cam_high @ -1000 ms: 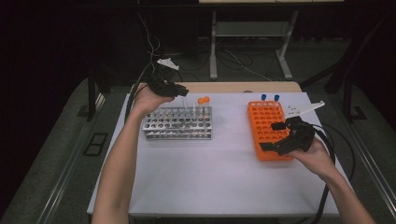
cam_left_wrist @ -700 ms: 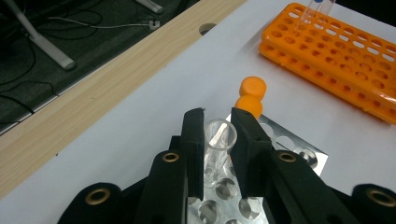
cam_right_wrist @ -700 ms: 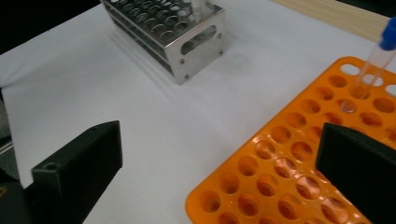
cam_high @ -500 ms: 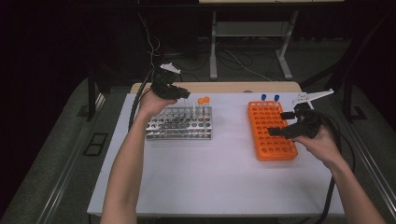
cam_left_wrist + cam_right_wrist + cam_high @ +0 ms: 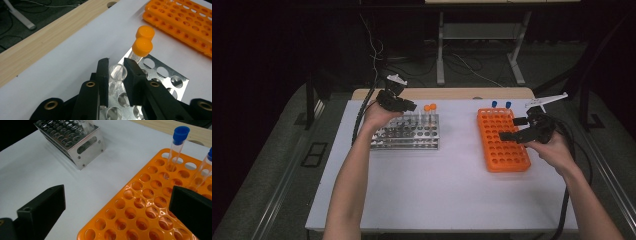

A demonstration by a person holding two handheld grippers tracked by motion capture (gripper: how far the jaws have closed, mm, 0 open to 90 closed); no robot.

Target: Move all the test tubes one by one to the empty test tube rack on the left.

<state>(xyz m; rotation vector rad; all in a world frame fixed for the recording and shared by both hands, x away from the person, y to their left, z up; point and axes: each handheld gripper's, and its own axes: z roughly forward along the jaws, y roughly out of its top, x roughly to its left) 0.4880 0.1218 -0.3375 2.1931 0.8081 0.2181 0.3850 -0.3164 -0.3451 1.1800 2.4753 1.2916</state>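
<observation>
Tube position decides the coming move: in the left gripper view a clear uncapped tube stands nearly upright between the two black jaws of the left claw, in the centre of the frame, with its long axis running up out of the metal rack below it. The jaws are narrow and sit close on both sides of the tube; they seem to press on it, but I cannot tell if the grip is firm or if the tube's lower end is free of its hole. Just behind it, toward the upper right of that frame, two tubes with orange caps stand in the same rack, near but not touching the claw. In the high view the left claw is over the far edge of the metal rack, in the left half of the white bench, so this hand is clearly the nearer one to the tube. The right claw hovers over the orange rack at the right, well apart from the metal rack; in the right gripper view its jaws are wide and hold nothing, and two blue-capped tubes stand in the orange rack at the upper right.
</observation>
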